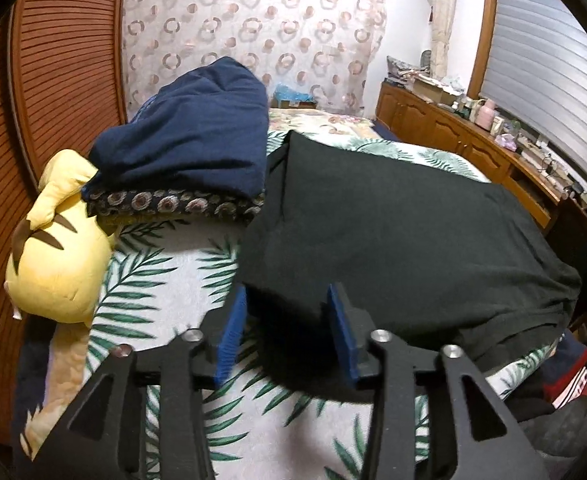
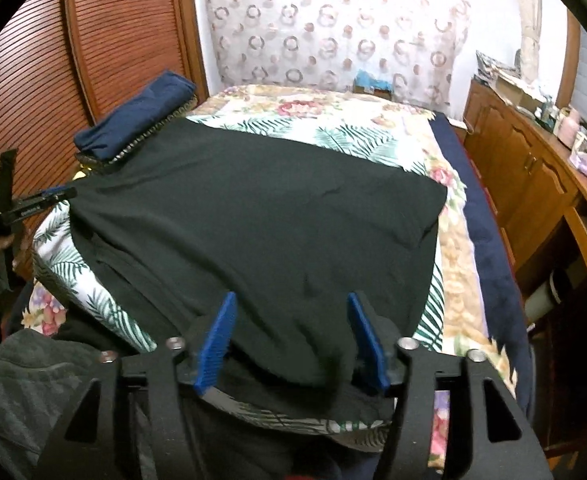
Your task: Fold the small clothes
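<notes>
A dark green garment [image 2: 253,216] lies spread flat across the palm-print bedspread [image 1: 165,280], its near hem draping over the bed's edge where the fisheye blurs it. The left gripper [image 1: 285,332] and right gripper [image 2: 289,340] both stand released, blue pads apart, cloth lying loose between them. The folded navy clothes [image 1: 189,140] (on a patterned piece) seem to hide part of a yellow plush toy [image 1: 57,256].

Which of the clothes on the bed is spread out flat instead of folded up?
The black garment, spread wide over the leaf-print sheet. The navy garment sits folded on a pile by the wooden door, beside the black one's far corner.
</notes>
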A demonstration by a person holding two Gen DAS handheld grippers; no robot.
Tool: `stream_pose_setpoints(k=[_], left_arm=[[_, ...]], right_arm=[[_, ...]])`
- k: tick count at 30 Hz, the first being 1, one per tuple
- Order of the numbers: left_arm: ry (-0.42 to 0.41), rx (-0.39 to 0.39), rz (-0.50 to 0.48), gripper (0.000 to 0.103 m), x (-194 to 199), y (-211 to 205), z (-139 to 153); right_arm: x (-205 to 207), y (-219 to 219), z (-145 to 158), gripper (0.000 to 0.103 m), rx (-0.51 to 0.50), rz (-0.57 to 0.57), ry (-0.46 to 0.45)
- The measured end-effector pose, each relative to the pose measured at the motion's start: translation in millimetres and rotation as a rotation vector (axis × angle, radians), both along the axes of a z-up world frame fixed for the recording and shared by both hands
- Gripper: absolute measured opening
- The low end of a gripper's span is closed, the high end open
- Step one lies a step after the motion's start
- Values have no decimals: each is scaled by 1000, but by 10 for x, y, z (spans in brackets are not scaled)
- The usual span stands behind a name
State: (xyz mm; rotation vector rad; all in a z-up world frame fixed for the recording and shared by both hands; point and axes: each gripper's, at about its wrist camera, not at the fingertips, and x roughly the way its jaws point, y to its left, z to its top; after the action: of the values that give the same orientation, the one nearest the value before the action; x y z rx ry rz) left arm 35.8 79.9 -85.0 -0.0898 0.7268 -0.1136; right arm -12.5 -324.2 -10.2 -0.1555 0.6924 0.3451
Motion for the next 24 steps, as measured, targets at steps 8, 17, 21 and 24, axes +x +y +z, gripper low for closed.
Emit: stream_pose_setpoints(k=[8, 17, 21, 24], left_arm=[[19, -12, 60, 71, 27, 145, -108], [32, 7, 68, 71, 65, 131, -138], [35, 13, 65, 71, 74, 127, -148], [38, 14, 67, 71, 78, 125, -155]], right_arm=[[235, 88, -204, 66, 8, 23, -14], [761, 527, -545, 66, -46, 52, -17], [945, 620, -667, 66, -44, 64, 18], [1031, 651, -731, 66, -48, 68, 43]])
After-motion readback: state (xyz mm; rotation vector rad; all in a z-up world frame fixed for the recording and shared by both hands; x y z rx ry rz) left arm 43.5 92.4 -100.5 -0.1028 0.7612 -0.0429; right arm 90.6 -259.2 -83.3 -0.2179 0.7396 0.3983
